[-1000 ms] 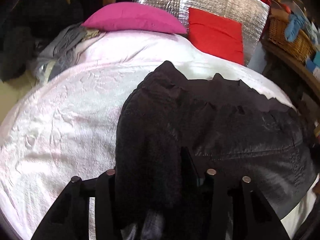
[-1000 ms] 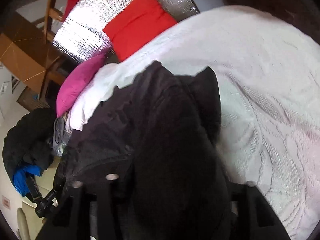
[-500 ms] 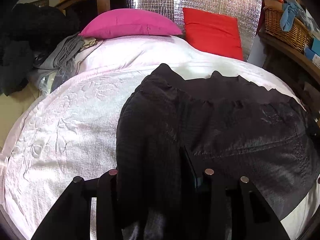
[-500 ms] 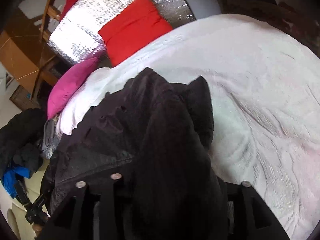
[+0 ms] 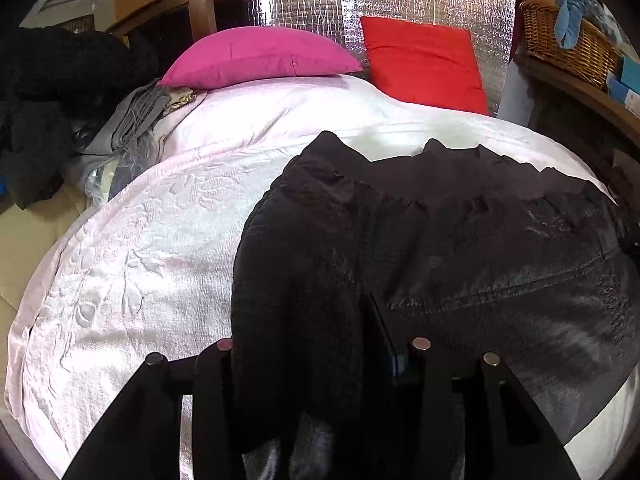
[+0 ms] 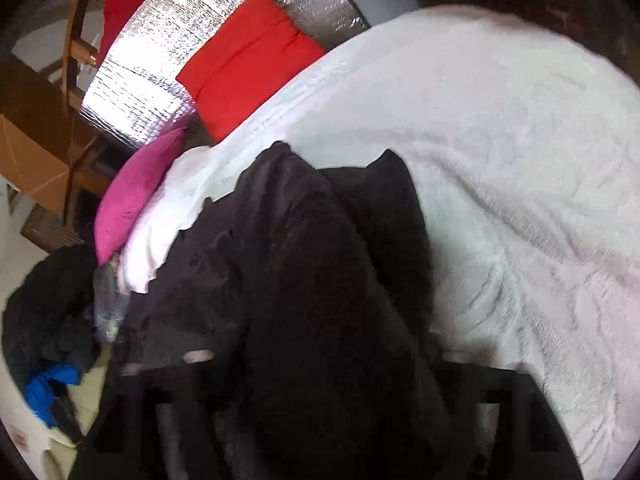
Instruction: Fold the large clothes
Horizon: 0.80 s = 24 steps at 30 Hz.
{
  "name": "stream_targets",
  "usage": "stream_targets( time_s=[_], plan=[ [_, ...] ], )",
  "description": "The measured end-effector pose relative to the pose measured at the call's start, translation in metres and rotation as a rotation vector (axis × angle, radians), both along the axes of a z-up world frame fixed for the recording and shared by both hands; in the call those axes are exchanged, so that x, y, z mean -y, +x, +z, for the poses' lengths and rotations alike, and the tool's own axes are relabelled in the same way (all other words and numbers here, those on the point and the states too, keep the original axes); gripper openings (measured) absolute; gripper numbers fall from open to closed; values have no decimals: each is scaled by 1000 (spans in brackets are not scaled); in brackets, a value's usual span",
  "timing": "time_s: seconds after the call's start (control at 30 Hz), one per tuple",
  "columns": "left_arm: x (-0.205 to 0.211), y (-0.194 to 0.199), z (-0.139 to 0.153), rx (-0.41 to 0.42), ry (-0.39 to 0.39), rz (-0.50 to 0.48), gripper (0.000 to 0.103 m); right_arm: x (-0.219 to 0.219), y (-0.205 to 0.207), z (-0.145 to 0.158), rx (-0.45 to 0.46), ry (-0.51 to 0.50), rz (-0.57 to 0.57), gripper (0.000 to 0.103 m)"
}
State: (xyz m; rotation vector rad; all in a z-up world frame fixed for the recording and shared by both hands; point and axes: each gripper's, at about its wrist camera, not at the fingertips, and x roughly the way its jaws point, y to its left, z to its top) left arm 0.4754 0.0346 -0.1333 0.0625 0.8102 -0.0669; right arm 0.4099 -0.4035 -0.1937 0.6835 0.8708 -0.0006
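The bed [image 5: 132, 248], under a pale quilted cover, carries the black garment [image 5: 460, 240] spread across its near right part. A pink pillow [image 5: 260, 56] and a red cushion [image 5: 424, 60] lie at the far end. My left gripper [image 5: 320, 360] has its jaws clamped on a bunched fold of the garment. My right gripper [image 6: 320, 364] has fabric between jaws that have just been closing; grip itself I cannot tell.

Both views bulge with fisheye distortion and darken to black at the corners. The white bedspread [image 5: 132, 264] glares brightly, washed out in places. The right wrist view is smeared by blur, perhaps motion; the black garment [image 6: 320, 320] shows almost no detail.
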Motion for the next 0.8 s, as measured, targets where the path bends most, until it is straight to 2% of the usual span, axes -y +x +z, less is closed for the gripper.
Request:
stream_targets(
  time_s=[0.03,0.1,0.2,0.27,0.37,0.47,0.53,0.6,0.67,0.8],
  plan=[
    [0,0,0,-1,2,2,47,-5,-4,10,35,-38,3,39],
    [0,1,0,-3,7,7,47,-17,-13,31,105,-120,7,35],
    [0,2,0,-3,9,6,47,-24,-25,46,162,-168,4,34],
    [-1,2,-1,-2,6,1,48,-20,-25,37,120,-170,-7,34],
    [0,3,-1,3,14,-9,51,-9,-11,7,-9,-129,-3,34],
    [2,2,-1,6,42,-12,51,-4,-14,6,-24,-99,-16,45],
    [2,1,-1,10,57,-12,54,-1,-19,8,-49,-80,-31,63],
    [3,-1,0,14,70,-12,56,2,-24,8,-57,-58,-17,65],
    [3,-2,1,17,91,-5,63,5,-31,11,-54,-48,-3,66],
    [-1,-7,8,9,104,4,70,10,-52,19,-17,-27,-4,67]
  ],
)
